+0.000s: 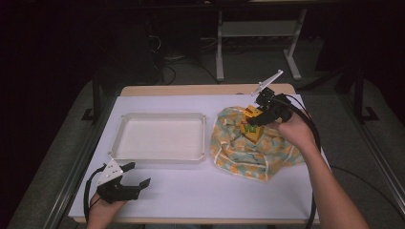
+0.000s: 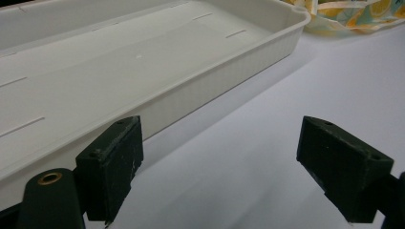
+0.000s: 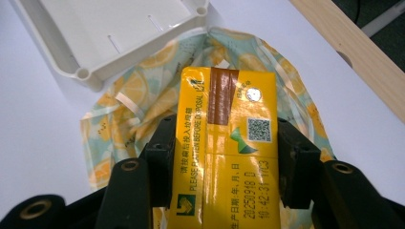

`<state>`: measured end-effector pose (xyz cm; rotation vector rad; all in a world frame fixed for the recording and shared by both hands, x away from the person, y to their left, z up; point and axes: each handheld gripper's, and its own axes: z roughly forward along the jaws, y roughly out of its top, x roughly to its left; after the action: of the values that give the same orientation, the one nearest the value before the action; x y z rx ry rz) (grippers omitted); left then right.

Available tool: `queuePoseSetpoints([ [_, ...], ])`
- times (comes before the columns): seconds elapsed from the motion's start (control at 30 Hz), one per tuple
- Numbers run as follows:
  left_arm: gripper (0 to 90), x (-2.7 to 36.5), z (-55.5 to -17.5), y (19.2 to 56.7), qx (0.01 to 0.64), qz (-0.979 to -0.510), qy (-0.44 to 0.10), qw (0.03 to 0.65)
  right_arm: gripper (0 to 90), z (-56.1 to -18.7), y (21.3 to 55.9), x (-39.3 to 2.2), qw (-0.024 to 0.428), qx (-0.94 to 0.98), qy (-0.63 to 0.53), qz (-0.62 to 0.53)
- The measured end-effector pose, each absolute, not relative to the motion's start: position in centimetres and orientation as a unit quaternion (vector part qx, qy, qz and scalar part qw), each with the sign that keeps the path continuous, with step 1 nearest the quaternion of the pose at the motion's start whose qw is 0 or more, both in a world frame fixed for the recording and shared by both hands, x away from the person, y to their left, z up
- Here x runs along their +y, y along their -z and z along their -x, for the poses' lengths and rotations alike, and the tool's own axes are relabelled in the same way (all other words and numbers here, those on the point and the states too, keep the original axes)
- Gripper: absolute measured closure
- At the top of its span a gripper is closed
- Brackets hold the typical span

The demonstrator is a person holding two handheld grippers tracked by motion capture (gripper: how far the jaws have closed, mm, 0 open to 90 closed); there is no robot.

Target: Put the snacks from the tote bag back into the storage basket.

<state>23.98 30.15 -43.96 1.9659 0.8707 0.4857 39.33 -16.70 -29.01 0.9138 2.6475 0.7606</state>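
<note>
One yellow carton (image 3: 227, 152) clamped between the fingers (image 3: 160, 162) of the right gripper (image 1: 258, 119), above the patterned bag (image 1: 239, 152); lifting-out step, by appearance. Left gripper (image 1: 138, 176) wide open, empty, near the white tray (image 1: 160, 155), the likely destination.

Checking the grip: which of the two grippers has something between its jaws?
The right gripper, clamped on the yellow carton; the left gripper stands open.

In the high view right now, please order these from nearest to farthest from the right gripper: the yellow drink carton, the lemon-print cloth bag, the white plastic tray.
1. Yellow drink carton: clamped between the jaws of the right gripper, above the bag.
2. Lemon-print cloth bag: directly below, on the right side of the table.
3. White plastic tray: to the left, at the middle of the table.
</note>
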Motion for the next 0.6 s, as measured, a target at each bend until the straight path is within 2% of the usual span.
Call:
queuePoseSetpoints([
  [0.6,15.8,30.2,-24.0,43.9,0.351,-0.796,-0.197,0.453,49.7,-38.6,27.3,-13.8,0.109,0.922,-0.264,-0.26],
])
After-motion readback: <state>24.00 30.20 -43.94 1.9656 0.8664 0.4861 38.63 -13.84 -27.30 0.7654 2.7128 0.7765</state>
